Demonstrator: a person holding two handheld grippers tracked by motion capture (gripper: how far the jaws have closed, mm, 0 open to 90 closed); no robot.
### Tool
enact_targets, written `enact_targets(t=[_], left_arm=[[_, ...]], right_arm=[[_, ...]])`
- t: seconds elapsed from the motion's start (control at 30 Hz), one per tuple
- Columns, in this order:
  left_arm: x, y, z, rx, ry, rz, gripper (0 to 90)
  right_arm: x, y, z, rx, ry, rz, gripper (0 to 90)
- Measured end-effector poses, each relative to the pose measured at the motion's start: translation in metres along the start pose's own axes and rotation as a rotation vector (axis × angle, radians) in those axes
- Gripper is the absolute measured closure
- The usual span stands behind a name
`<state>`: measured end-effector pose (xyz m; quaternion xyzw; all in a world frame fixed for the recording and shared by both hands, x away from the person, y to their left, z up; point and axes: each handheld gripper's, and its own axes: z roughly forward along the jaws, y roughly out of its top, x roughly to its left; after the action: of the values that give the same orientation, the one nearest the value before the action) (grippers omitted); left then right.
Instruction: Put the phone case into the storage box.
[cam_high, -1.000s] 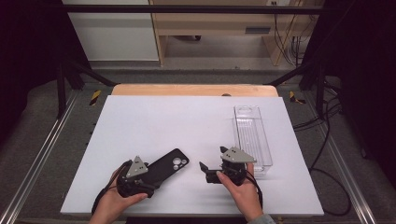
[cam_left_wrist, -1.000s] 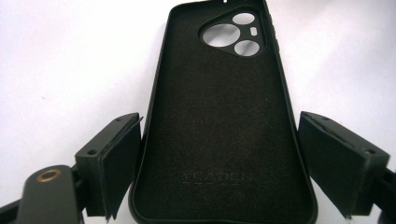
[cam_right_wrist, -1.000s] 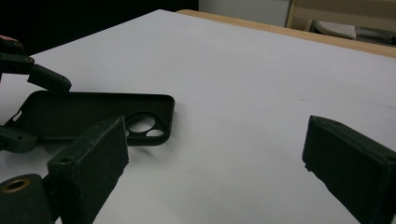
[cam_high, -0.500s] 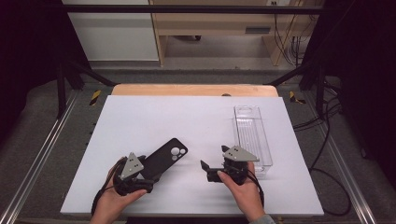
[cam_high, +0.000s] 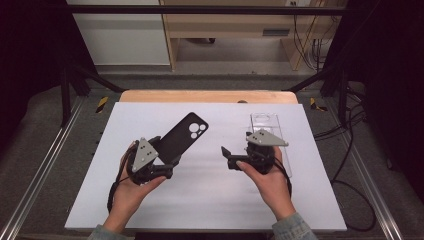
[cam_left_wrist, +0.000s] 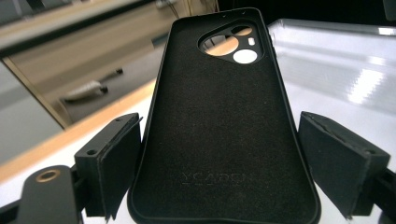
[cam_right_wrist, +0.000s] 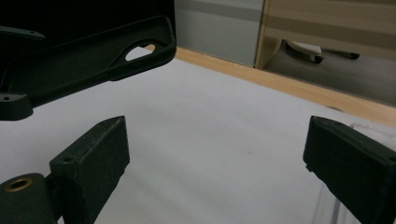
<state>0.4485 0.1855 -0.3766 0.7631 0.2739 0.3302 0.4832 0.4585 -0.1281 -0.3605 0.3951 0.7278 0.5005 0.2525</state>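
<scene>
Left tool (cam_high: 167, 161): we grip the black phone case (cam_high: 181, 137) by its lower end, jaws closed against its two long edges.
Right tool (cam_high: 226, 156): our jaws stand wide and empty, low over the white surface (cam_high: 210, 200).
Case position: lifted off the surface, camera cut-out end pointing up and away from us.
Key relation: the case lies to the left of our right tool, its long axis slanting forward and right; that free end is nearest the right tool.
Clear case (cam_high: 265, 122): just behind our right hand (cam_high: 265, 175).

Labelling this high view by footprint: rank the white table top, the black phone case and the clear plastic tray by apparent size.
1. white table top, by far.
2. black phone case and clear plastic tray: too alike to rank, each partly hidden by a hand-held gripper.
</scene>
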Motion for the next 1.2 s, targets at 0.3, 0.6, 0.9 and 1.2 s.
enact_targets(t=[0.3, 0.6, 0.9, 1.2], left_arm=[[-0.010, 0.012, 0.005, -0.063, 0.030, 0.043, 15.1], [-0.017, 0.012, -0.001, -0.080, 0.043, 0.066, 15.1], [-0.018, 0.013, -0.002, -0.088, 0.054, 0.081, 15.0], [-0.018, 0.014, -0.004, -0.098, 0.063, 0.088, 15.0]], right_arm=[[0.001, 0.055, -0.002, -0.019, 0.011, -0.036, 8.6], [0.020, 0.078, 0.026, 0.029, 0.080, -0.027, 19.5], [0.017, 0.088, 0.051, 0.062, 0.115, 0.038, 32.4], [0.007, 0.084, 0.062, 0.106, 0.120, 0.069, 38.1]])
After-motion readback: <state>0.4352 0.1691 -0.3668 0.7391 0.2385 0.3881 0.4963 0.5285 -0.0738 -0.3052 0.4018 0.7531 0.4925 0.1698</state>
